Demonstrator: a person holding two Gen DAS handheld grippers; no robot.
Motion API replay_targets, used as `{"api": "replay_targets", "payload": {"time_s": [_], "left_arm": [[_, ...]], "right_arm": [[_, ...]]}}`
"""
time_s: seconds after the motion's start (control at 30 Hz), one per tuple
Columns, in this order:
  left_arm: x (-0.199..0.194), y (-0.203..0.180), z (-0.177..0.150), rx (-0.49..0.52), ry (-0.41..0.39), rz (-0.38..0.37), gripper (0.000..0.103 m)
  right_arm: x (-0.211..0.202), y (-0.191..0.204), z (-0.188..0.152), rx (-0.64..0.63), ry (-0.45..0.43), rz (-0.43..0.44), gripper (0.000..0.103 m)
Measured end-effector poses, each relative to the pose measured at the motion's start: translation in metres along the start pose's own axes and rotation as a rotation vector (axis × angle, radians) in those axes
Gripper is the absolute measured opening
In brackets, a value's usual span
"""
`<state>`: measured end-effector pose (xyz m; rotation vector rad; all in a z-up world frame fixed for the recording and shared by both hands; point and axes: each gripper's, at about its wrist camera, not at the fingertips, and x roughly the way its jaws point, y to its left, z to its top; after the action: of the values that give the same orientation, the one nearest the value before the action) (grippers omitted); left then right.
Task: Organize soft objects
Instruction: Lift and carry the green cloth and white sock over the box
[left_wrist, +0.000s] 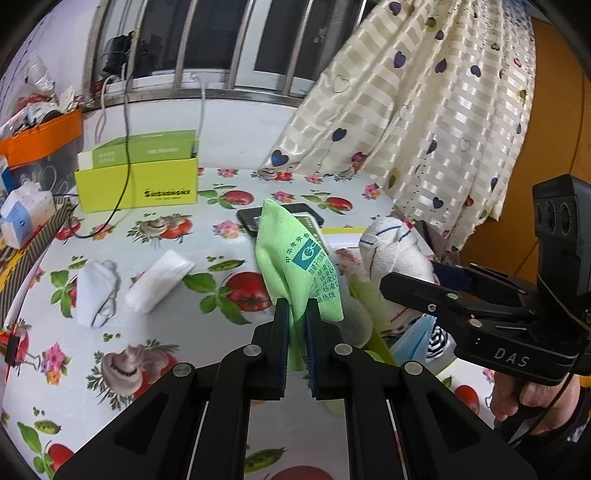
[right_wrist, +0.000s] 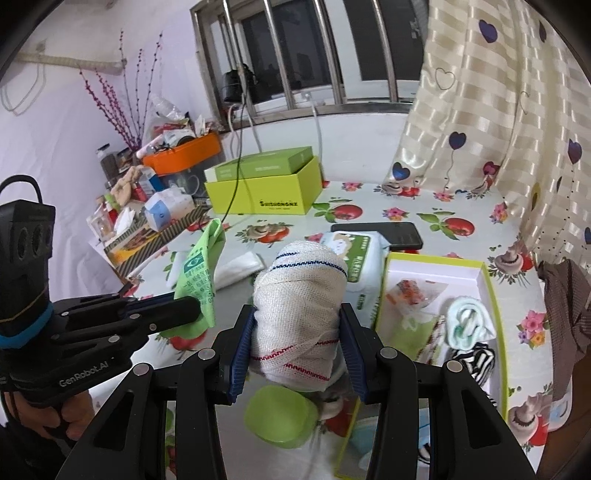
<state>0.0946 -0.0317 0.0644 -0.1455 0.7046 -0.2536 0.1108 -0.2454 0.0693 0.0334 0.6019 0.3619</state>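
Observation:
My left gripper (left_wrist: 297, 314) is shut on a light green printed cloth (left_wrist: 295, 254) and holds it upright above the table; the cloth also shows in the right wrist view (right_wrist: 201, 273). My right gripper (right_wrist: 297, 321) is shut on a rolled white woven towel (right_wrist: 303, 306) with blue and red stitching, held above the table; the towel also shows in the left wrist view (left_wrist: 391, 258). An open green-rimmed box (right_wrist: 491, 295) to the right holds rolled socks (right_wrist: 467, 325) and a striped item (right_wrist: 474, 360).
A folded white cloth (left_wrist: 159, 280) and a white face mask (left_wrist: 96, 291) lie on the fruit-print tablecloth at left. A yellow-green box (left_wrist: 136, 184), a black phone (right_wrist: 391, 232), a wipes pack (right_wrist: 354, 247), a green lid (right_wrist: 280, 415), a curtain (right_wrist: 498, 110) and a brown cloth (right_wrist: 565, 306) are around.

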Motion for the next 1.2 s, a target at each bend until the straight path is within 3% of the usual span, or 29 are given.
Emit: {"api": "replay_targets", "payload": {"time_s": [0.67, 1.2], "left_arm": [[0.039, -0.057, 0.036, 0.106, 0.025, -0.078, 0.009], [0.072, -0.076, 0.050, 0.143, 0.064, -0.078, 0.009]], "right_arm": [[-0.007, -0.103, 0.009, 0.090, 0.002, -0.128, 0.043], [0.050, -0.172, 0.018, 0.115, 0.108, -0.170, 0.043]]}}
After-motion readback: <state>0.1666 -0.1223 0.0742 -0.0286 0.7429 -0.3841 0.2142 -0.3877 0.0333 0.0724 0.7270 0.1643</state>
